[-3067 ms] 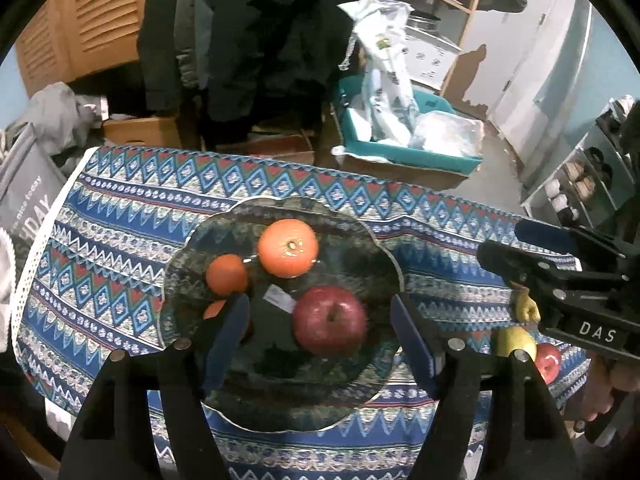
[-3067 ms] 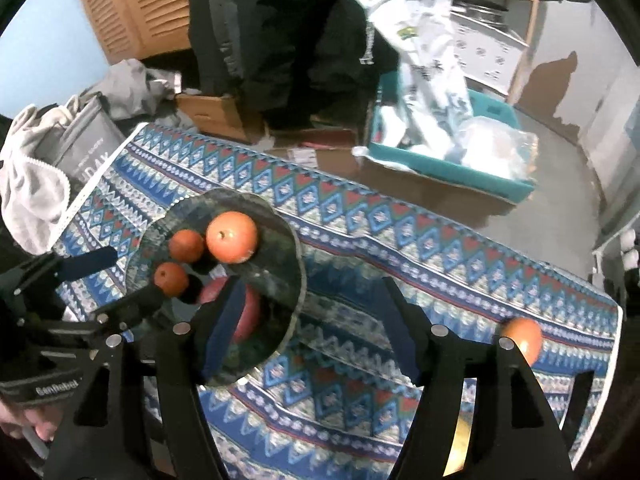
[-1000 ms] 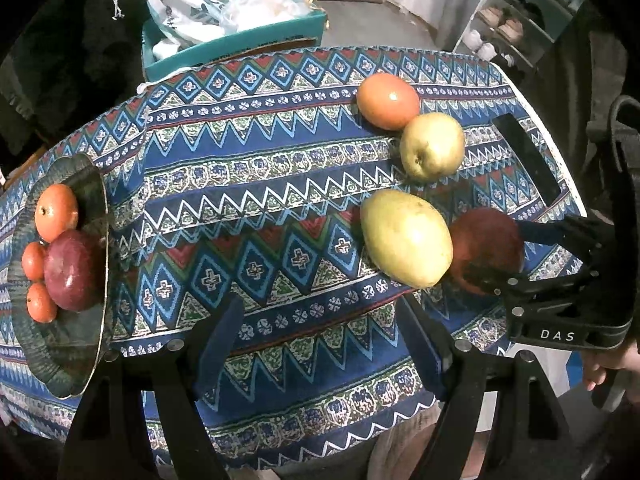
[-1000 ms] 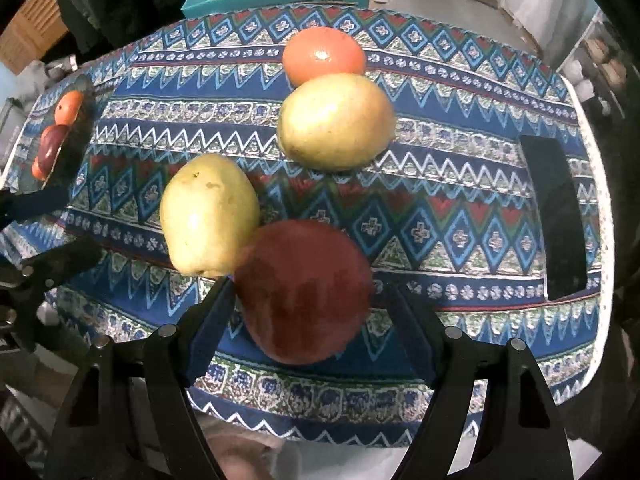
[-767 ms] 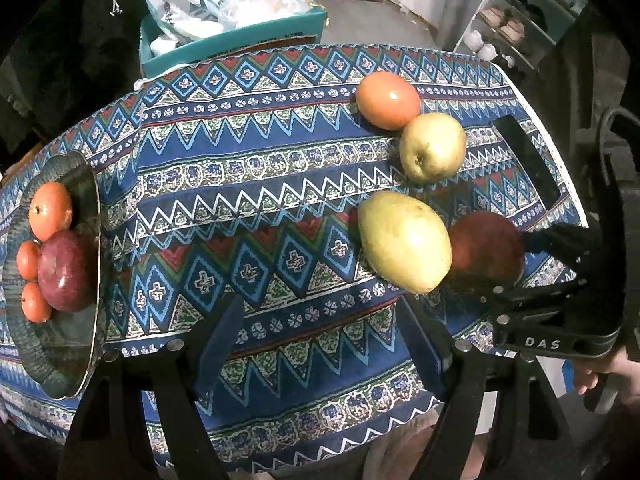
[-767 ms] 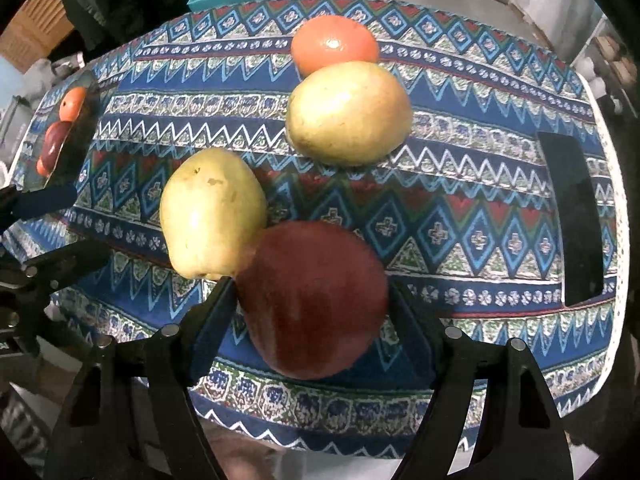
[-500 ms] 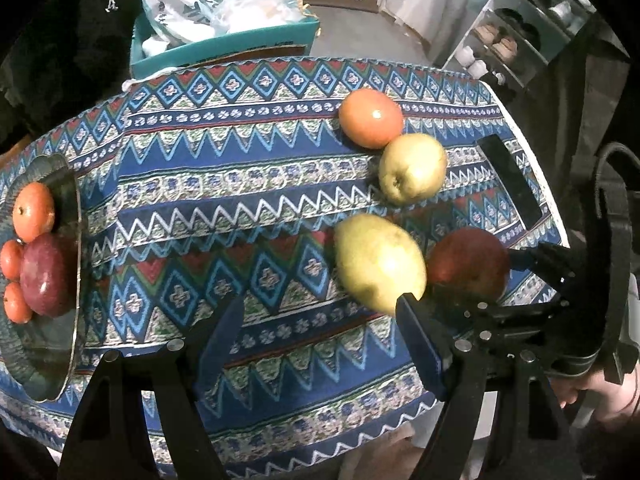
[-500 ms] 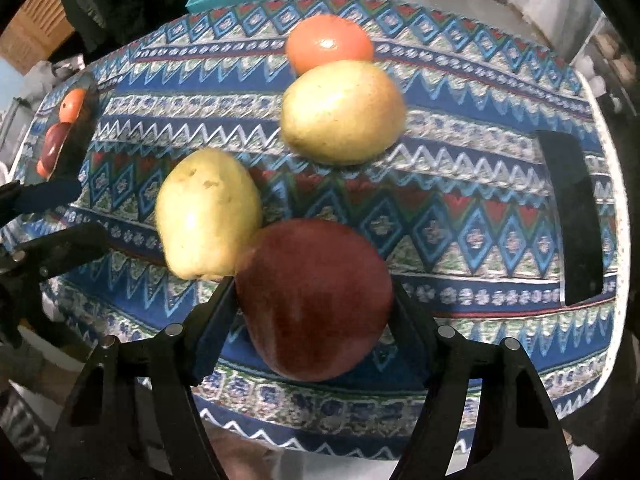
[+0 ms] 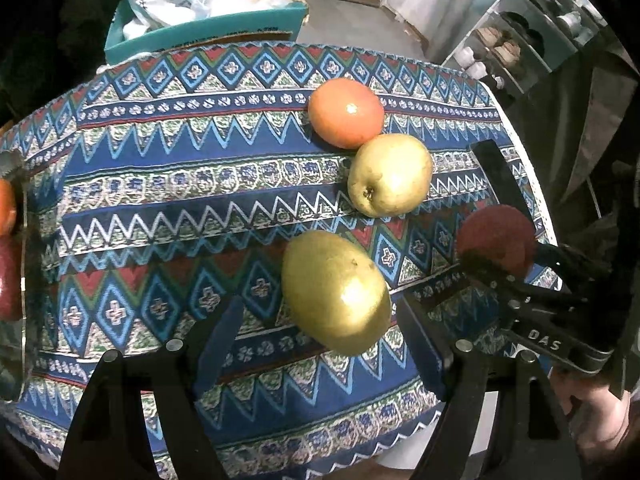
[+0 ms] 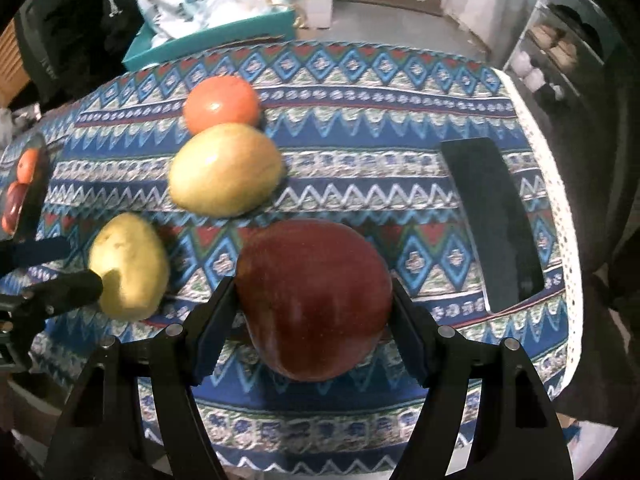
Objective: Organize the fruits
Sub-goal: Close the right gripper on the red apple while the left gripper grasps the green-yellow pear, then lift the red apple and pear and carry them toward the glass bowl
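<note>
Lettering "DAS" marks the right claw pinching a red apple; left claw spread.

1. An apple sits between the right gripper's fingers, nearest the tablecloth's near edge.
2. Left of it lies a pear.
3. Behind both lies a second pear, touching an orange behind it.
4. A phone lies to the right.
5. A plate holding fruit sits far left.
</note>
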Demonstrator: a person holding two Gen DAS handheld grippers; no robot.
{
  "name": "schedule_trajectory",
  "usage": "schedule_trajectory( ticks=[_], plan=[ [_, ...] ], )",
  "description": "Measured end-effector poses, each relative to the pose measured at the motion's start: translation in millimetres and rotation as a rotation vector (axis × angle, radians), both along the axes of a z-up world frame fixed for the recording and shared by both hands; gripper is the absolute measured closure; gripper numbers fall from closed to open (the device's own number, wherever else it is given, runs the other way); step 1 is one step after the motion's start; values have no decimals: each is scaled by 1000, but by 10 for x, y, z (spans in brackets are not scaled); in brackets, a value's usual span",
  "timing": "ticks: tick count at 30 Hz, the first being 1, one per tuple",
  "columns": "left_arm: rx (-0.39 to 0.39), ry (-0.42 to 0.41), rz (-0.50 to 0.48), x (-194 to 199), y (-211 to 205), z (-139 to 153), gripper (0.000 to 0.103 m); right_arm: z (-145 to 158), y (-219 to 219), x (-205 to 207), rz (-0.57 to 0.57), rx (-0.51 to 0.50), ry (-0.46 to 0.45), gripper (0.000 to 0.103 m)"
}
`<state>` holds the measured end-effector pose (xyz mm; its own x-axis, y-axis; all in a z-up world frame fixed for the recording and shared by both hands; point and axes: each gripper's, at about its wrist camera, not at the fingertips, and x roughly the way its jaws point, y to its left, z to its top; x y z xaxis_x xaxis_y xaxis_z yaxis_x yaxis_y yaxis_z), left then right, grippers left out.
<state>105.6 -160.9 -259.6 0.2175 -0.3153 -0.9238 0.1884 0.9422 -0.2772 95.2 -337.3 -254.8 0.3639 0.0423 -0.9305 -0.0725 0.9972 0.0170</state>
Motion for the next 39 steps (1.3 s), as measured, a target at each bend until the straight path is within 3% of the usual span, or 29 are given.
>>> schedule_trajectory(
  ticks=[13, 16, 17, 32, 39],
  plan=[
    [-7, 63, 9, 145, -283, -270, 23, -57, -130, 63, -38, 25, -9, 30],
    [8, 61, -6, 155, -366, -310, 30, -48, -140, 64, -38, 34, -13, 30],
    [27, 58, -10, 153, -398, -328, 35, -43, -141, 61, -38, 39, -15, 30],
    [69, -8, -48, 48, -287, -277, 36, 105, -103, 63, -34, 86, -58, 30],
    [94, -69, -37, 2, -112, -65, 36, 243, -40, 63, -19, 97, -93, 30]
  ],
)
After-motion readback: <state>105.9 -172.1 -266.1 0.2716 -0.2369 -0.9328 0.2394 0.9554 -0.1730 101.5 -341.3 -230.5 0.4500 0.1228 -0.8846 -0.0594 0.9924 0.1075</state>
